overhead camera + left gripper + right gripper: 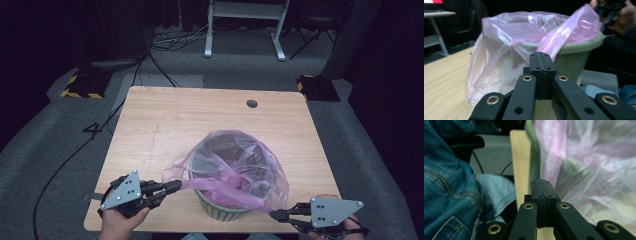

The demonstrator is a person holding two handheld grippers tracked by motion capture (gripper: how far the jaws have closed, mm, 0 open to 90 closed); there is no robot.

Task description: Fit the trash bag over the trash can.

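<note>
A pale green ribbed bin [222, 210] stands near the table's front edge, with a thin pink plastic bag [235, 160] ballooned over its top. A stretched band of the bag runs across the rim between both grippers. My left gripper [177, 186] is at the bin's left, shut on the bag's edge. In the left gripper view the jaws [542, 56] meet with pink film [564, 37] pinched at their tips, in front of the bin's rim [584, 46]. My right gripper [274, 215], at the bin's front right, is shut on the bag too [543, 183]. The bag hides the bin's inside.
The wooden table [165, 120] has a small dark grommet [252, 103] at the back. The bin sits close to the front edge [520, 157], right by the person's jeans [446, 182]. Cables and a white desk frame [245, 20] lie on the floor beyond.
</note>
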